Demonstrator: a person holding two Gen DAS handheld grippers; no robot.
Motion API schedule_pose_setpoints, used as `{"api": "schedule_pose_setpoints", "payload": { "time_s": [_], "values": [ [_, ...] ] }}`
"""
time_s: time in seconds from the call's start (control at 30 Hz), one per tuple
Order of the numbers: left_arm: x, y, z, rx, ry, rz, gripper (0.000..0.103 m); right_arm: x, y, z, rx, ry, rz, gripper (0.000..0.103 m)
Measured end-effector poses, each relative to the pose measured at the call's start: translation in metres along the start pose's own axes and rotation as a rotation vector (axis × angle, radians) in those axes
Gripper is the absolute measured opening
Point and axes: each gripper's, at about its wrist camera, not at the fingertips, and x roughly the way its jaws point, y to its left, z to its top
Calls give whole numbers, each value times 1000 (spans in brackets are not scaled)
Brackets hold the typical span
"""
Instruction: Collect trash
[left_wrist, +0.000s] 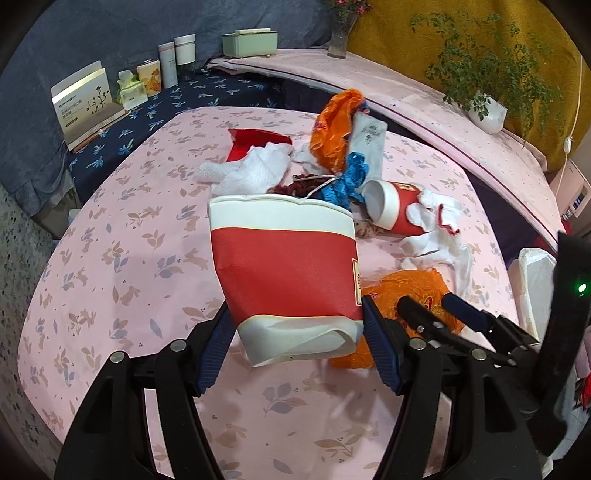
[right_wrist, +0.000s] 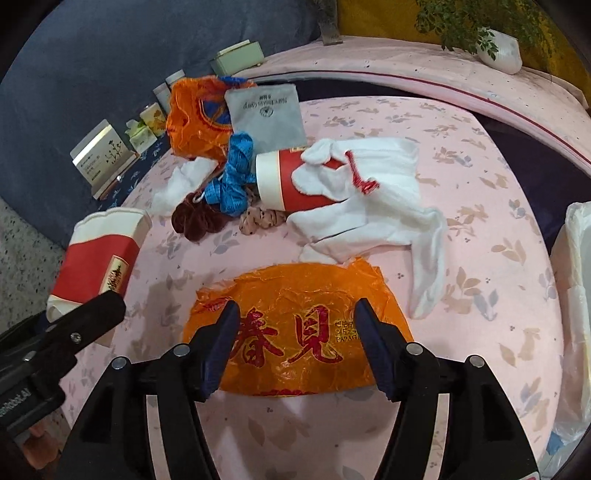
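My left gripper (left_wrist: 293, 328) is shut on a crushed red and white paper cup (left_wrist: 284, 266), gripping its lower end and holding it just above the pink tablecloth (left_wrist: 122, 258). My right gripper (right_wrist: 297, 321) stands open over a flat orange plastic wrapper (right_wrist: 295, 291) with red characters; its pads are clear of the wrapper. A second red cup (right_wrist: 295, 177) lies on its side among white gloves (right_wrist: 373, 195), a blue ribbon (right_wrist: 236, 177), a crumpled orange bag (right_wrist: 195, 114) and a grey pouch (right_wrist: 266, 114). The held cup (right_wrist: 99, 254) shows at the left of the right wrist view.
A bin lined with a white bag (right_wrist: 576, 295) stands at the right table edge. Boxes and canisters (left_wrist: 170, 62) line the back left. A potted plant (left_wrist: 487, 114) and a vase (left_wrist: 340, 37) sit on the pink ledge behind. Dark red and spotted scrunchies (right_wrist: 195, 221) lie near the ribbon.
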Motion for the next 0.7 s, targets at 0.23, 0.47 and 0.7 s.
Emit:
{"api": "schedule_pose_setpoints", "payload": {
  "time_s": [0.23,0.47,0.7],
  "values": [
    [2,5,-2,-13,8,7,64,8,7,-12,-20,54,41,1],
    [-7,-2,-2,2,-8,2,64,-28,5,-8,-21,-38,43,5],
    [-4,2,-2,-5,-6,11,64,-16,-14,15,15,-29,77,67]
  ]
}}
